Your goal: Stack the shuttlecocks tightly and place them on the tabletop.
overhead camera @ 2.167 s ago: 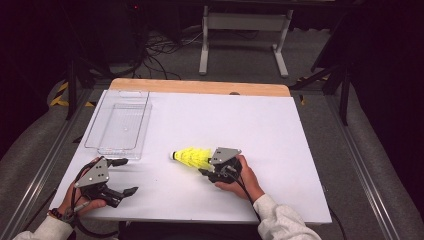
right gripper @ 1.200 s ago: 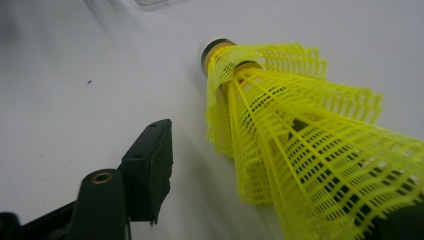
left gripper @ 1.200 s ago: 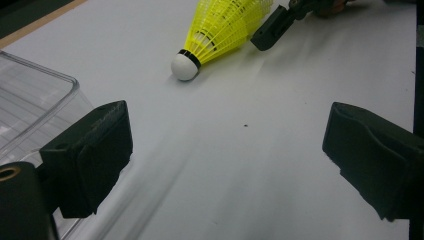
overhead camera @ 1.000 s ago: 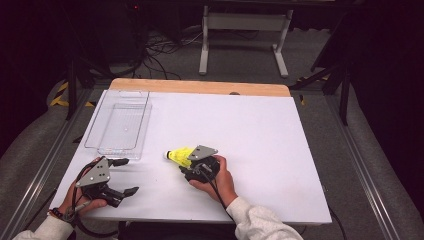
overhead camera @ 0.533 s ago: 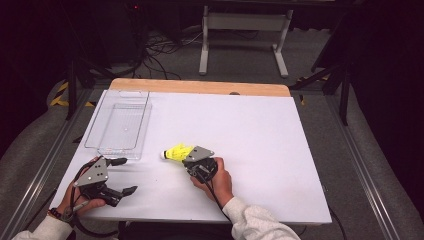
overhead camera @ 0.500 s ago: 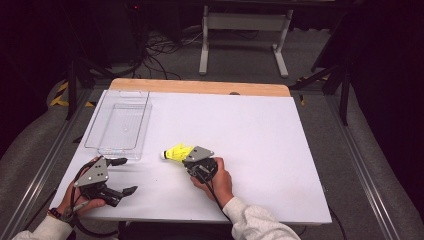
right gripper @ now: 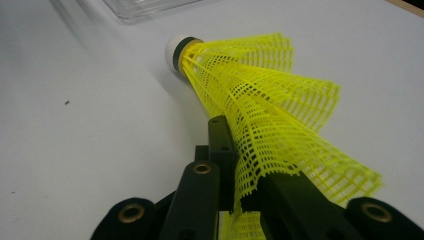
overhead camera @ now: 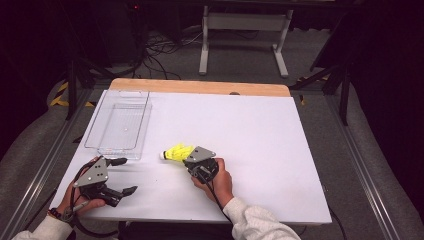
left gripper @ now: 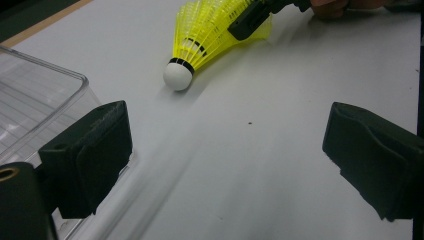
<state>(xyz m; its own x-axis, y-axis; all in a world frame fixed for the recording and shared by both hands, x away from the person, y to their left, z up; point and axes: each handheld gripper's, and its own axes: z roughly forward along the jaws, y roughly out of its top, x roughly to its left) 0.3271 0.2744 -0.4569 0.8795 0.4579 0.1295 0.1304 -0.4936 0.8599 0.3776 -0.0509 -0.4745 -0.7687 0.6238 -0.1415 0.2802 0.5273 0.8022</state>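
- Right gripper [overhead camera: 186, 159] pinches the yellow plastic mesh-skirted shuttlecock with a white cork tip [overhead camera: 175, 152] by the skirt rim; jaws pressed onto the mesh, clear in the right gripper view [right gripper: 240, 197].
- Shuttlecock sits low over the white table top [overhead camera: 260, 130], cork end pointing toward the clear plastic rectangular tray [overhead camera: 120, 126], just short of the tray's near corner. Cannot tell if the cork touches the table.
- Left gripper [overhead camera: 122, 176] rests near the table's front left, jaws spread wide, holding nothing; in the left gripper view the shuttlecock [left gripper: 210, 37] lies ahead, with the tray wall [left gripper: 45, 107] at the left jaw.
- Step in hand, as I judge it: carrying the shuttlecock toward the tray, about midway, not yet over the rim.
- Next move calls for lifting the cork clear of the tray's wall, getting over the tray, then spreading the jaws.
- Risk: light skirt may snag on a jaw at release.
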